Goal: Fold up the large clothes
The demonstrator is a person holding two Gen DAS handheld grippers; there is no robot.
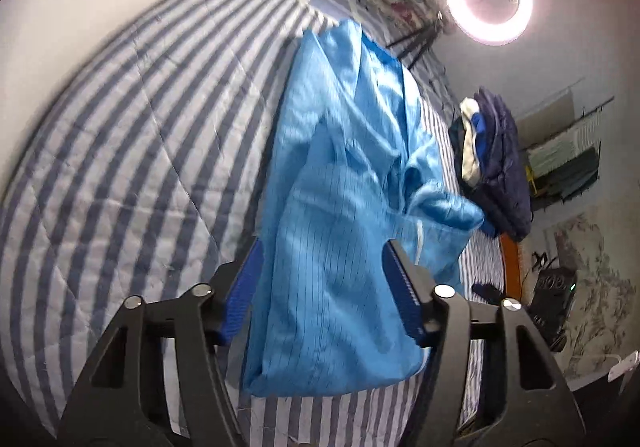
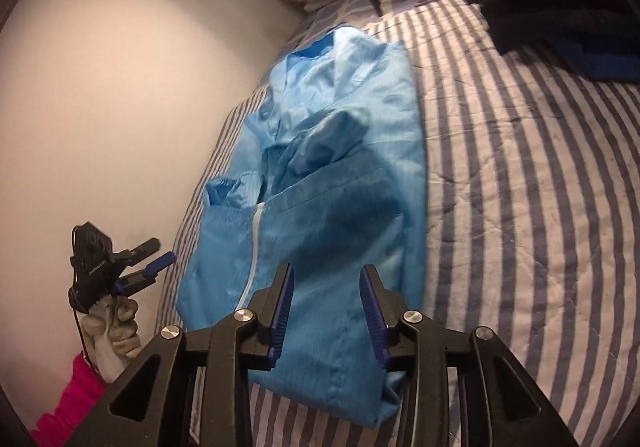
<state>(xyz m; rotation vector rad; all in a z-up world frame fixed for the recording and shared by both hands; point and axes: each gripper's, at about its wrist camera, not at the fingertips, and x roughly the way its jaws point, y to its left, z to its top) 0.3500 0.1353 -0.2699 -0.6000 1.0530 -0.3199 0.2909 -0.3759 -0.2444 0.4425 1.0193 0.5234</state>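
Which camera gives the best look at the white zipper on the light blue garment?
The right wrist view: the white zipper runs in a long line down the light blue garment. The left wrist view shows only a short white bit near a fold.

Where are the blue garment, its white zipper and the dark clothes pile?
blue garment [image 2: 340, 183], right wrist view, mid front panel.
white zipper [image 2: 253, 247], right wrist view, mid strip.
dark clothes pile [image 1: 504, 167], left wrist view, navy top fold.

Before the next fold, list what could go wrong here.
1. Both the left gripper and the right gripper are open above the blue garment, so closing blindly may catch only one layer.
2. A bunched sleeve on top could leave a lumpy fold.
3. The garment lies near the bed's wall-side edge and might slide off.
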